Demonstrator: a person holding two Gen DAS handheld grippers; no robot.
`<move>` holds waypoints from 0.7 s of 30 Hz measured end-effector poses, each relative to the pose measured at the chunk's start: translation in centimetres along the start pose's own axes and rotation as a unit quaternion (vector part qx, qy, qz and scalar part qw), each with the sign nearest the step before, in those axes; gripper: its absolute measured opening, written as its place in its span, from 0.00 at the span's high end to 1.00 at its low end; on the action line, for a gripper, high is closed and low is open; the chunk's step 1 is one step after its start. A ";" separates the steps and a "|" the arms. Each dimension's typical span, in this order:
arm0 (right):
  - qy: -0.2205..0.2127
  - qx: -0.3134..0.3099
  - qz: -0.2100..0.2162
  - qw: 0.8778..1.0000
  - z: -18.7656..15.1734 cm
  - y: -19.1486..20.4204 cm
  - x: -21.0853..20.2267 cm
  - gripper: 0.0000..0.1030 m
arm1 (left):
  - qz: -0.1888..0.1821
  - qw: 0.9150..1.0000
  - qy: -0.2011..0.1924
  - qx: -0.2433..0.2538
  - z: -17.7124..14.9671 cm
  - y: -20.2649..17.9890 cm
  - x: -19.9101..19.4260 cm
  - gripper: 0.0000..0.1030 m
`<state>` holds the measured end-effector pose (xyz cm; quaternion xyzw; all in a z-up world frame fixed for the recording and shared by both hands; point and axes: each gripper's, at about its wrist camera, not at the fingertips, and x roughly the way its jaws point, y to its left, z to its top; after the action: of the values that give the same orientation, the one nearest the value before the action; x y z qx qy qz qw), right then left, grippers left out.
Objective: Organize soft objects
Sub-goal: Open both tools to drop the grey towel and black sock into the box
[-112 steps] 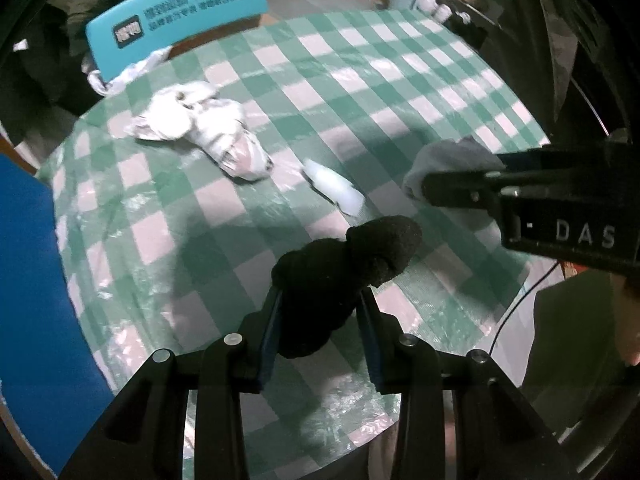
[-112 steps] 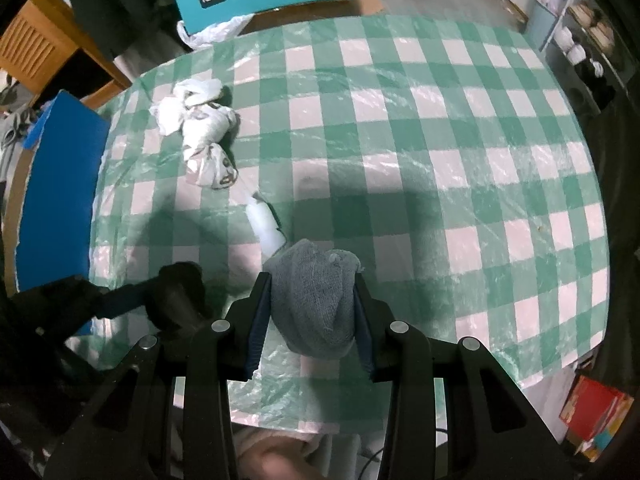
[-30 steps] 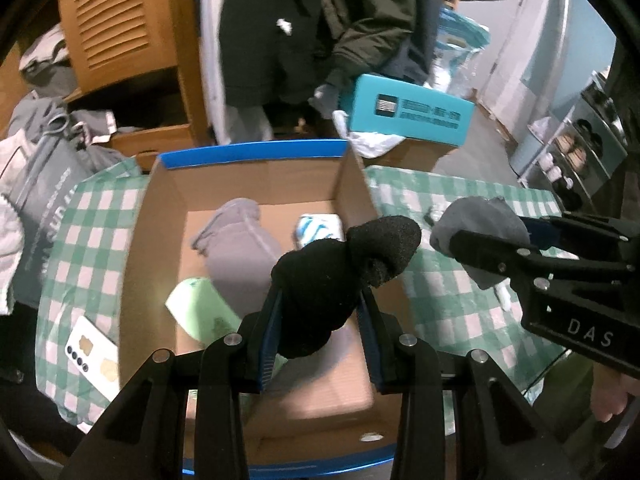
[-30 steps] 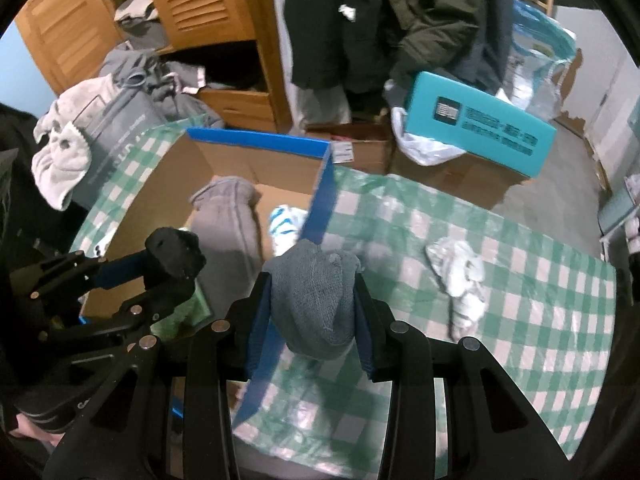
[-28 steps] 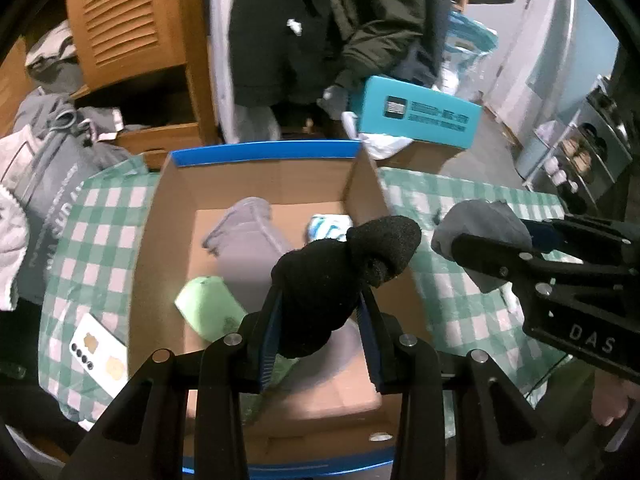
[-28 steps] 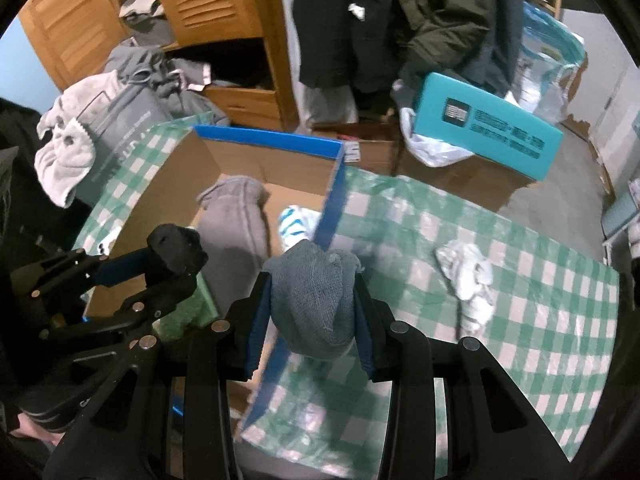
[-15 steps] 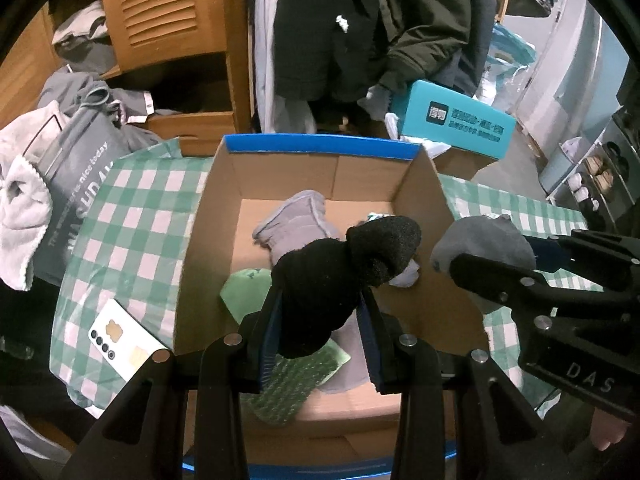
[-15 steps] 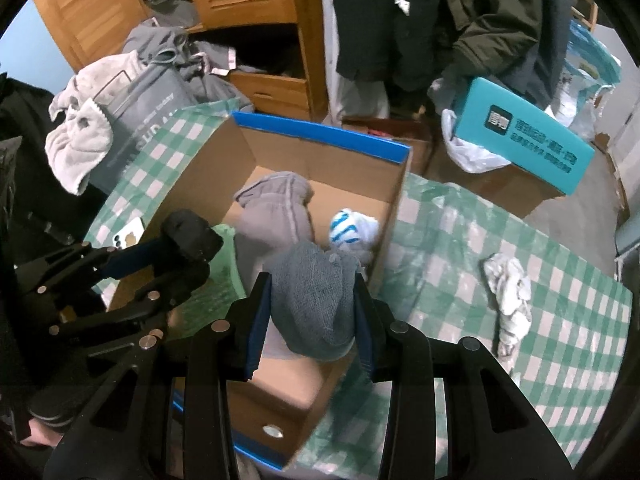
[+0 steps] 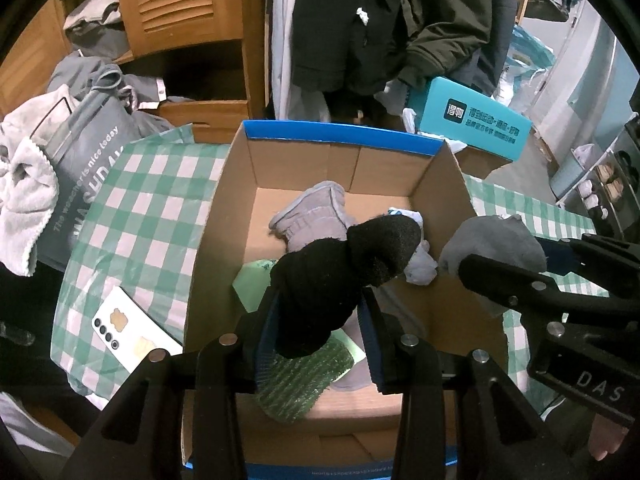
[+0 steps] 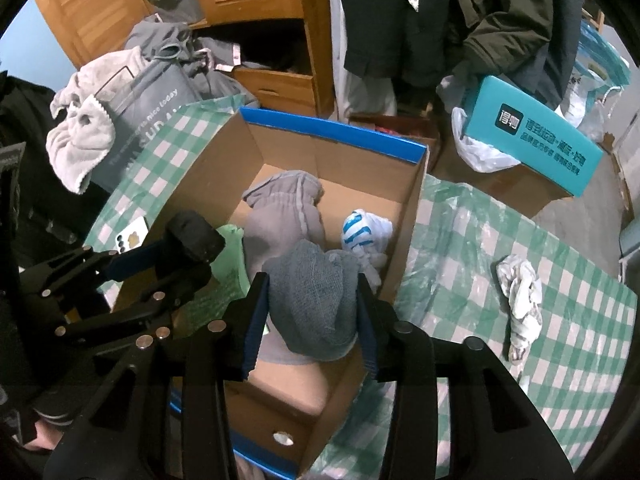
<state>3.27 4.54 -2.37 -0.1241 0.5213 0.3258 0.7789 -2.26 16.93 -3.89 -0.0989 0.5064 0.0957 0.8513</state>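
A black sock bundle (image 9: 340,280) is clenched between the jaws of the left hand-held gripper (image 9: 316,324), and a grey-blue knitted bundle (image 10: 312,300) is pinched likewise in the right hand-held gripper (image 10: 310,320). Both bundles are judged light, soft and compressible, with little risk of damage. They are squeezed across their middle, where the rolled fabric is thickest, so slipping is unlikely and unrolling is kept in check.

Both hand-held grippers are held side by side above the open cardboard box (image 9: 444,184) on the checked tabletop (image 10: 480,240), tilted downward toward its interior. Inside the box, a grey garment (image 10: 280,208), a green cloth (image 9: 256,276) and a blue-and-white bundle (image 10: 362,232) are seen. A crumpled white cloth (image 10: 520,288) is left on the tabletop, well apart from the box.
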 end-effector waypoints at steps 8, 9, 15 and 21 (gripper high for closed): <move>-0.007 0.018 -0.004 1.000 -0.4 -1.5 -0.8 0.47 | 0.005 1.000 0.001 0.010 0.2 -0.7 0.0 0.51; -0.008 0.021 -0.003 1.000 -0.5 -1.8 -0.9 0.46 | 0.006 1.000 0.000 0.010 0.2 -0.7 -0.1 0.51; -0.012 0.035 -0.006 0.999 -0.9 -2.9 -1.5 0.40 | 0.004 1.000 -0.004 0.013 0.2 -1.2 -0.3 0.48; -0.010 0.041 -0.013 0.999 -1.6 -3.9 -1.8 0.39 | -0.001 1.000 0.001 0.027 0.2 -2.7 -0.2 0.48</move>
<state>4.14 0.04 -1.98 -0.0959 0.5242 0.2952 0.7930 -1.50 14.40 -3.42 -0.0763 0.5095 0.0813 0.8532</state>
